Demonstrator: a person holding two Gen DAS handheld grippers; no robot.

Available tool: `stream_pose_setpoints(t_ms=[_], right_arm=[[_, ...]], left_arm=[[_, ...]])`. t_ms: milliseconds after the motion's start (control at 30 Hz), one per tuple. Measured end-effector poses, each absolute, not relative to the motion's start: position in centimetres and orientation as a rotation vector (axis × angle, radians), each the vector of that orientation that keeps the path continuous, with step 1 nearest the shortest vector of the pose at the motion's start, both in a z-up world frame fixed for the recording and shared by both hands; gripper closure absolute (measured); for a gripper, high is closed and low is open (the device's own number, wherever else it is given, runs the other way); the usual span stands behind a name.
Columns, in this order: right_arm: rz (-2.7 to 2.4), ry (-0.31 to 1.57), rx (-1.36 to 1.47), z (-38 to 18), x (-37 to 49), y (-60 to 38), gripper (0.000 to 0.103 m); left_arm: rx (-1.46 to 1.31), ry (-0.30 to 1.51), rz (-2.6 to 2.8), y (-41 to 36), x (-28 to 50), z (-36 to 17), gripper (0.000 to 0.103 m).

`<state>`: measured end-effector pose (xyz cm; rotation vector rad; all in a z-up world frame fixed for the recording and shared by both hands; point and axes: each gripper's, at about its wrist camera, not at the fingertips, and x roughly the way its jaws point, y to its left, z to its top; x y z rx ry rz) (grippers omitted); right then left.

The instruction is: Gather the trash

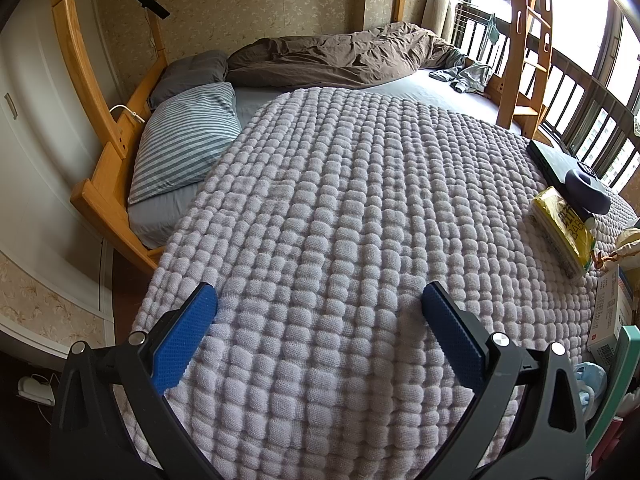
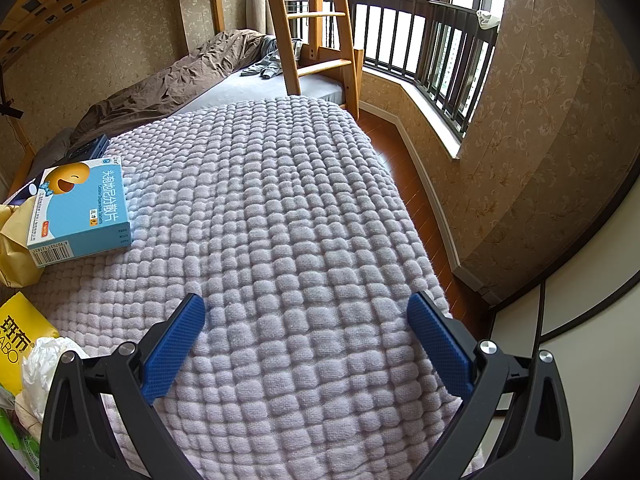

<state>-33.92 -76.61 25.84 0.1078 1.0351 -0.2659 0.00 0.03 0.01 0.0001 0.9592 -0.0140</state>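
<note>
A lilac waffle blanket [image 1: 340,220] covers the bed. On it, at the right of the left wrist view, lie a yellow tissue pack [image 1: 562,230], a dark blue round object [image 1: 588,190] and a white printed box [image 1: 612,316]. My left gripper [image 1: 318,302] hovers open over bare blanket, apart from them. The right wrist view shows a blue medicine box [image 2: 82,212] resting on a yellow paper bag [image 2: 16,240], the yellow tissue pack [image 2: 18,340] and crumpled white tissue [image 2: 44,364] at the left. My right gripper [image 2: 306,312] is open over the blanket [image 2: 300,200], to the right of these.
Striped pillow [image 1: 188,140], brown duvet [image 1: 340,56] and grey garment [image 1: 468,74] lie toward the bed's far side. A wooden bunk ladder [image 2: 316,28] stands at the far corner. Wood floor [image 2: 416,184] runs along the bed's right edge below a railed window [image 2: 424,40]. A black flat device [image 1: 556,162] lies near the tissue pack.
</note>
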Motion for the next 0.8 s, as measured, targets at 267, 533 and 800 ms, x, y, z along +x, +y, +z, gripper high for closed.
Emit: stream_pose_setpoints(t_ms=[267,533,800], right_arm=[[-0.267,1.035,0.109,25.81,-33.94,-76.65,0.004],[-0.262,1.036,0.106,25.61,-33.72,-76.45,0.004],[-0.264,1.035,0.109,25.59,-34.04,-76.92,0.004]], left_arm=[[0.0,0.959,-0.014,0.04,0.0,0.01,0.001],[0.0,0.959,-0.014,0.05,0.0,0.01,0.001],[0.001,0.959,-0.016,0.08,0.01,0.0,0.001]])
